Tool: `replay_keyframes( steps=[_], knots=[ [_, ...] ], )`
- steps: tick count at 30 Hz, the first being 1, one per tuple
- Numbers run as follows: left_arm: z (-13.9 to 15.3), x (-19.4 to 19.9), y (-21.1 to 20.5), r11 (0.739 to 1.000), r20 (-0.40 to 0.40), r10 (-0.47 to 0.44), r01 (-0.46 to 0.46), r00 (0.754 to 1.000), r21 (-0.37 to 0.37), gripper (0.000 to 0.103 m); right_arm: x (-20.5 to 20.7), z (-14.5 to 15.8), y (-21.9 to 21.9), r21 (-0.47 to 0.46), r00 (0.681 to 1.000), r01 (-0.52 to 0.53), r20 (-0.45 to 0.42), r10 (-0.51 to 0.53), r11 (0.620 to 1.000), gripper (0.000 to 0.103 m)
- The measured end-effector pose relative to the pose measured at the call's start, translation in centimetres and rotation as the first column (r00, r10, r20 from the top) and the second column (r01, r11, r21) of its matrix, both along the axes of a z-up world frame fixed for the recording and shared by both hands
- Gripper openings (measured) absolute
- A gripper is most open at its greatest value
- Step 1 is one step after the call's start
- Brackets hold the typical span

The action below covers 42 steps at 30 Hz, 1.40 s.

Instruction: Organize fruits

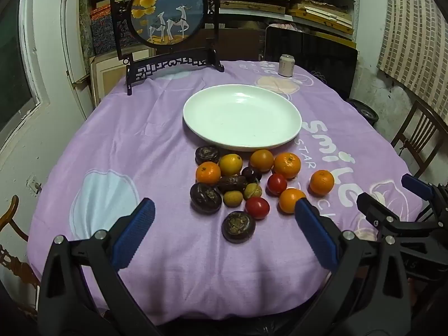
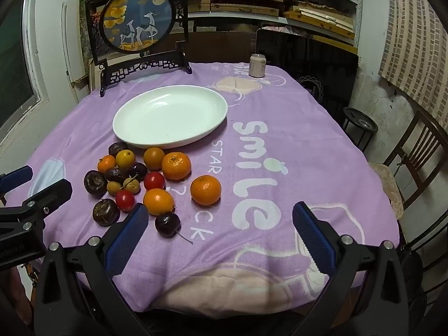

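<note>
An empty white plate (image 1: 242, 117) (image 2: 170, 116) sits mid-table on the purple cloth. In front of it lies a cluster of fruit: several oranges (image 1: 287, 165) (image 2: 176, 165), red tomatoes (image 1: 257, 207) (image 2: 125, 200), dark wrinkled fruits (image 1: 238, 226) (image 2: 106, 212), small yellow-green fruits (image 1: 233, 198) and a dark cherry (image 2: 168, 224). One orange (image 1: 321, 182) (image 2: 205, 190) lies apart to the right. My left gripper (image 1: 225, 210) is open and empty, just short of the cluster. My right gripper (image 2: 221, 214) is open and empty, to the right of the cluster.
A black-framed round deer picture (image 1: 168, 11) (image 2: 137, 21) stands at the table's back left. A drink can (image 1: 286, 65) (image 2: 257, 65) stands at the back. A black panel (image 2: 308, 64) and wooden chairs (image 2: 414, 162) stand at the right.
</note>
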<state>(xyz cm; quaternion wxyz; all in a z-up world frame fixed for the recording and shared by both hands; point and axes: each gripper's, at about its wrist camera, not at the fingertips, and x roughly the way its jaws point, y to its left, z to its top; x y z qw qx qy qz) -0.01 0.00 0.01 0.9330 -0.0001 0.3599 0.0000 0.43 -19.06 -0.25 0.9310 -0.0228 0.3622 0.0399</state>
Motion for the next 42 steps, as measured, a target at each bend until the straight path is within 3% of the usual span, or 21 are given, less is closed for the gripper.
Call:
replay_keyframes(
  steps=[39, 42],
  knots=[
    [0.0, 0.0, 0.0, 1.0, -0.007, 0.002, -0.002, 1.0, -0.002, 0.101, -0.2, 0.3, -0.1, 0.021, 1.0, 0.008, 0.005, -0.008, 1.0, 0.102],
    [0.1, 0.2, 1.4, 1.0, -0.011, 0.002, -0.002, 1.0, -0.004, 0.101, 0.0, 0.2, -0.1, 0.022, 1.0, 0.006, 0.003, -0.006, 1.0, 0.102]
  ],
)
